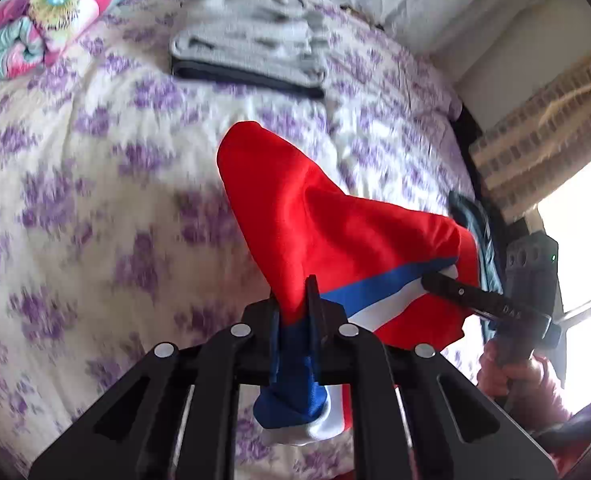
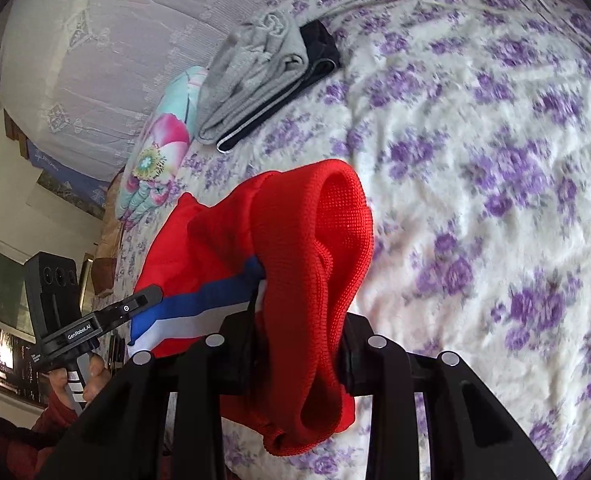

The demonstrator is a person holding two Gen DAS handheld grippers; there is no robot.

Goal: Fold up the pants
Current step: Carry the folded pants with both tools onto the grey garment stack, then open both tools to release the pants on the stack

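Red knit pants (image 1: 327, 216) with a blue-and-white side stripe are hanging above the floral bedspread (image 1: 95, 200), stretched between both grippers. Left gripper (image 1: 295, 304) is pinching the striped edge tight; right gripper (image 2: 295, 344) is clamping a thick red bunch. Stripe is running gripper to gripper, marking the long axis. Folded grey and dark clothes (image 1: 251, 40) are lying farther up the bed. No containers in sight.

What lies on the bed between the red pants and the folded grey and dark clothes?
Nothing: in both wrist views only bare floral bedspread separates the red pants from the folded grey and dark clothes.
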